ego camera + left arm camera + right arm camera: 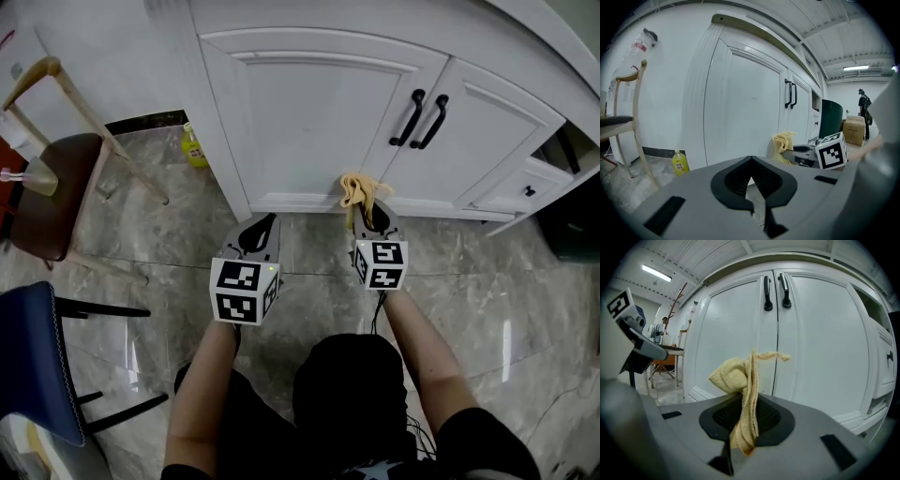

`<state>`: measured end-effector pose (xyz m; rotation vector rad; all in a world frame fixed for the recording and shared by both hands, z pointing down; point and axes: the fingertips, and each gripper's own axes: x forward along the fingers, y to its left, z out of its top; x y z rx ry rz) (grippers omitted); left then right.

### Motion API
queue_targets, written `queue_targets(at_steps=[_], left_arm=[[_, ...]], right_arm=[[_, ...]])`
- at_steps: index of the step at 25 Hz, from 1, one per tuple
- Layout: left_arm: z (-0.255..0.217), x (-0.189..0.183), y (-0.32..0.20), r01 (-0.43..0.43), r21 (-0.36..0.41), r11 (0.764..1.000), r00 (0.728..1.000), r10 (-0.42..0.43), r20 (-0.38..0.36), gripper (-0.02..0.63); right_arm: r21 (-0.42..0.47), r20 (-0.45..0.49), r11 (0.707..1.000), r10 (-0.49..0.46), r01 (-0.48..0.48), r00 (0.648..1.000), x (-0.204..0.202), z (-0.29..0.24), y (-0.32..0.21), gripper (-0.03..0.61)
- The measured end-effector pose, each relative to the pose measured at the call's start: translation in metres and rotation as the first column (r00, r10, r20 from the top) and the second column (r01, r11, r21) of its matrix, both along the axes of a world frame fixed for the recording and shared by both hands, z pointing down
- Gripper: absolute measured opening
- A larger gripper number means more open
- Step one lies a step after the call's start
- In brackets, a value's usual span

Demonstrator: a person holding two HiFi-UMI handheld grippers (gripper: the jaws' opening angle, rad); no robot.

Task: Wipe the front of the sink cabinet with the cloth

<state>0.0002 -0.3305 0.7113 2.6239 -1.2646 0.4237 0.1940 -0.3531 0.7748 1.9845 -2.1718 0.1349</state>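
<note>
The white sink cabinet [309, 112] has two doors with black handles [420, 120]. My right gripper [368, 214] is shut on a yellow cloth [357, 190], which bunches up at the bottom rail of the left door near the gap between the doors. In the right gripper view the cloth [743, 385] sticks up from the jaws in front of the doors [797, 348]. My left gripper [260, 231] hovers over the floor left of it, shut and holding nothing, pointing at the left door [740, 112]. From there the cloth [783, 143] and the right gripper's marker cube [832, 151] show to the right.
A yellow bottle [193, 146] stands on the floor at the cabinet's left corner. A wooden chair [56, 178] is at the left, a blue chair [37, 361] at the near left. A drawer with a small knob [531, 190] is at the cabinet's right. The floor is marble tile.
</note>
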Motion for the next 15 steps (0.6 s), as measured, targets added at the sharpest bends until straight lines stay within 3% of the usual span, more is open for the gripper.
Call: queue_targets(at_steps=[5, 8, 11, 15], left_arm=[[0.003, -0.008, 0.002, 0.002, -0.014, 1.0, 1.0, -0.002, -0.007, 0.014], [-0.007, -0.031, -0.004, 0.022, 0.021, 1.0, 0.997, -0.024, 0.077, 0.014], [-0.03, -0.053, -0.001, 0.017, 0.035, 0.999, 0.989, -0.022, 0.149, 0.014], [-0.071, -0.073, 0.008, 0.046, -0.015, 0.999, 0.989, -0.043, 0.138, 0.014]], right_arm=[[-0.009, -0.057, 1.0, 0.005, -0.006, 0.998, -0.004, -0.004, 0.01, 0.084], [-0.014, -0.079, 1.0, -0.021, 0.02, 0.997, -0.028, -0.019, 0.007, 0.084], [-0.034, -0.099, 0.997, -0.069, 0.066, 0.993, -0.054, -0.048, 0.005, 0.084], [-0.076, -0.134, 0.984, -0.168, 0.159, 0.977, -0.088, -0.102, 0.008, 0.084]])
